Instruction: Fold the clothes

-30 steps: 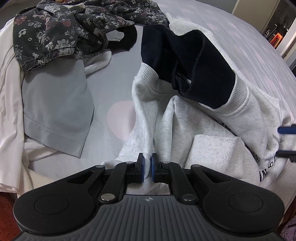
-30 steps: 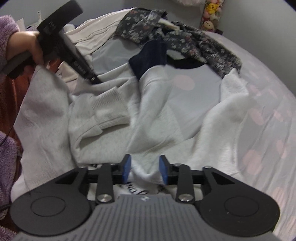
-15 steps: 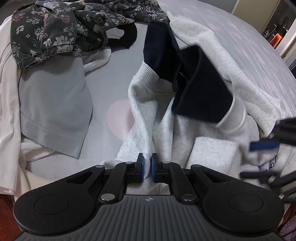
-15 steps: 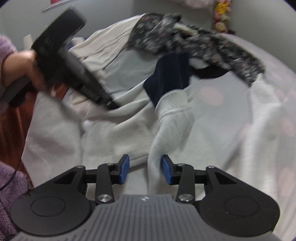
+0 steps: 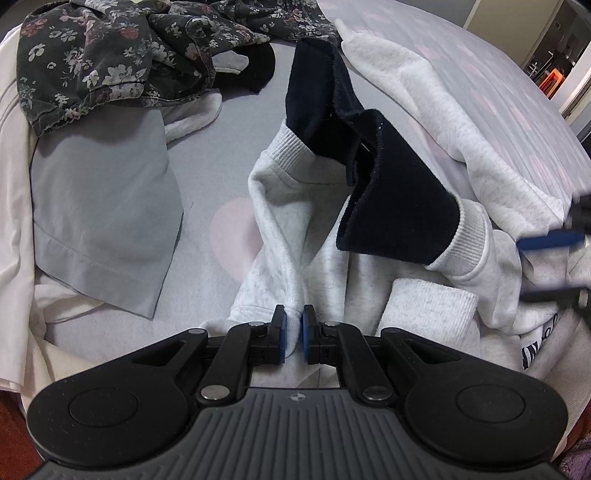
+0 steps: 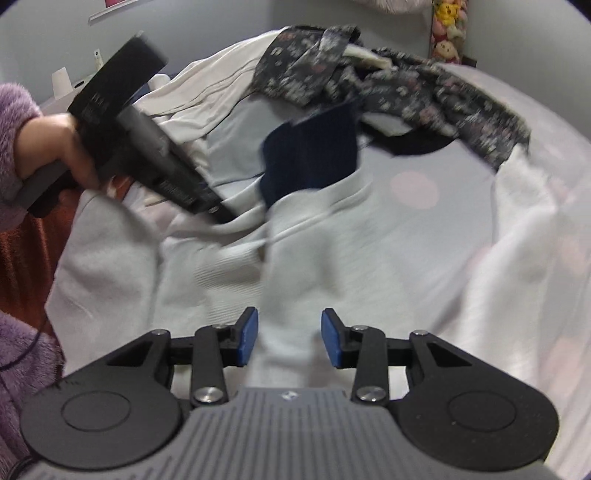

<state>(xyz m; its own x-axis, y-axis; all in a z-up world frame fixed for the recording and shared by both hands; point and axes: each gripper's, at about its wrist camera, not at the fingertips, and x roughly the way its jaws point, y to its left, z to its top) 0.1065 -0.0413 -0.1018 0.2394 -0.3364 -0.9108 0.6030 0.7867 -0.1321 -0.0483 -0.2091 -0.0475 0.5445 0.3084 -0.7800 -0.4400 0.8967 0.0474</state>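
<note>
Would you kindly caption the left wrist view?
Left gripper pinches a grey sweatshirt fold on the bed.

Bed (image 5: 491,85) under a pale grey sheet with faint pink dots. Plain grey wall (image 6: 221,33) behind, with a narrow shelf (image 6: 110,11) high up. Stuffed toys (image 6: 448,26) stacked in the far corner (yellow and pink). Open doorway (image 5: 554,70) beyond the bed, something orange glowing inside. Reddish-brown floor (image 5: 14,435) at the bed's edge.
</note>
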